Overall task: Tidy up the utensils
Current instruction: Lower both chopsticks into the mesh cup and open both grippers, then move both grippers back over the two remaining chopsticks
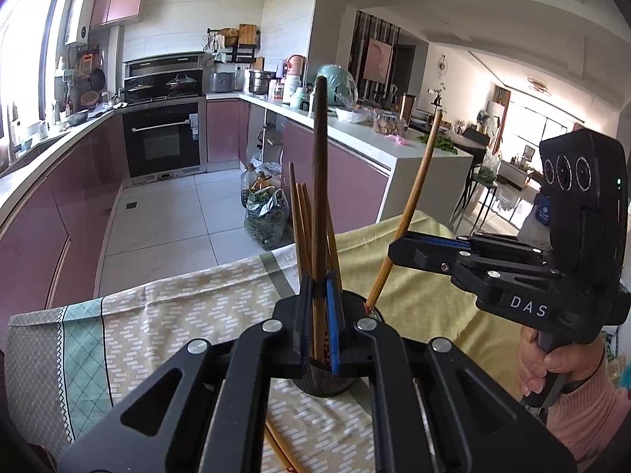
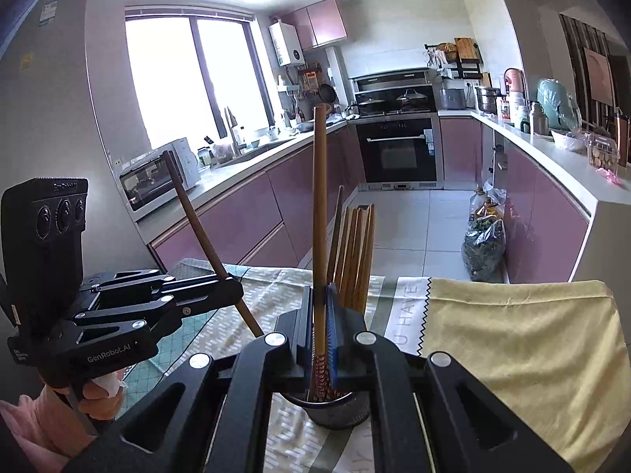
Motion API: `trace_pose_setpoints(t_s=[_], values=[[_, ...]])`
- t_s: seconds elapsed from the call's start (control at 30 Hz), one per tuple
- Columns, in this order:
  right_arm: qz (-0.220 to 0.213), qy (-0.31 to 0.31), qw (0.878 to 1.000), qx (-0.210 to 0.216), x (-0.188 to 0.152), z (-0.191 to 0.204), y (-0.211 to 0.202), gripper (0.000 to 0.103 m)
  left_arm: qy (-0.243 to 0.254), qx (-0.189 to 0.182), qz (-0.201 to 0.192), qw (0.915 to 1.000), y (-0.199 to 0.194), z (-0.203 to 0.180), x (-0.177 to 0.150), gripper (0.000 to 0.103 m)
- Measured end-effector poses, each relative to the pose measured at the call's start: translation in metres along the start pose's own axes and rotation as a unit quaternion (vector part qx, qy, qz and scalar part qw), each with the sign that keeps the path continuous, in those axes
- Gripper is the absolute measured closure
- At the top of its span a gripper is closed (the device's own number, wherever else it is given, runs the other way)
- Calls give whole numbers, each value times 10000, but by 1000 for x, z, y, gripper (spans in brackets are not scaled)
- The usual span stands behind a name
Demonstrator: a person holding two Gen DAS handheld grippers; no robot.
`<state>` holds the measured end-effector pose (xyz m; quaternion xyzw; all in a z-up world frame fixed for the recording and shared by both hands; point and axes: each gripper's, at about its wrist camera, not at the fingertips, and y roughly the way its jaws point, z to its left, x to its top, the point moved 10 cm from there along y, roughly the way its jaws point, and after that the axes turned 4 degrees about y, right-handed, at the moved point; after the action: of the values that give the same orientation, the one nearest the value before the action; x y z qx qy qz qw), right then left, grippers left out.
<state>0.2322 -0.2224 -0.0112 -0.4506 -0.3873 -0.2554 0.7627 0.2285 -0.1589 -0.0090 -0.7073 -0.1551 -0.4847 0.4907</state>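
A black mesh utensil cup [image 1: 323, 384] [image 2: 339, 410] stands on the cloth-covered table, with several bamboo chopsticks [image 1: 301, 228] [image 2: 355, 252] upright in it. My left gripper [image 1: 318, 295] [image 2: 236, 291] is shut on a dark brown chopstick [image 1: 319, 181] [image 2: 197, 228]. It stands nearly upright, its lower end down in the cup. My right gripper [image 2: 320, 303] [image 1: 395, 253] is shut on a lighter chopstick [image 2: 320, 205] [image 1: 410, 205]. This one leans, and its patterned lower end reaches into the cup's mouth. The two grippers face the cup from either side.
A patterned tablecloth [image 1: 177, 315] and a yellow cloth [image 2: 512, 335] cover the table. Loose chopsticks [image 1: 282, 449] lie on the cloth under my left gripper. Beyond the table's far edge are the tiled kitchen floor and bags of greens [image 1: 266, 216].
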Motion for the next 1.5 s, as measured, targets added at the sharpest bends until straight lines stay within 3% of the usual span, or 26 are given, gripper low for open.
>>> trace_pose_setpoints(t_s=[0.27,0.8,1.0,1.17,1.27,1.5], values=[[466,44,9989,-77,-18,-5,25,97,-28,-153,545,9984,23,3,-17,95],[586,203,9981,-46,-25,-11,39,95,-125,-39,798,9967,59,15,-18,95],[557,184,9983,72,-30,-5,33,92,-314,15,638,9975,47,23,-27,93],[558,71,9979,312,-41,9,23,81,-443,170,294,9984,21,35,-35,80],[630,-33,9969,468,-54,22,19,74,-577,236,154,9979,4,44,-46,78],[1037,16,9918,747,-94,43,30,70,-793,485,262,9953,-18,67,-92,71]])
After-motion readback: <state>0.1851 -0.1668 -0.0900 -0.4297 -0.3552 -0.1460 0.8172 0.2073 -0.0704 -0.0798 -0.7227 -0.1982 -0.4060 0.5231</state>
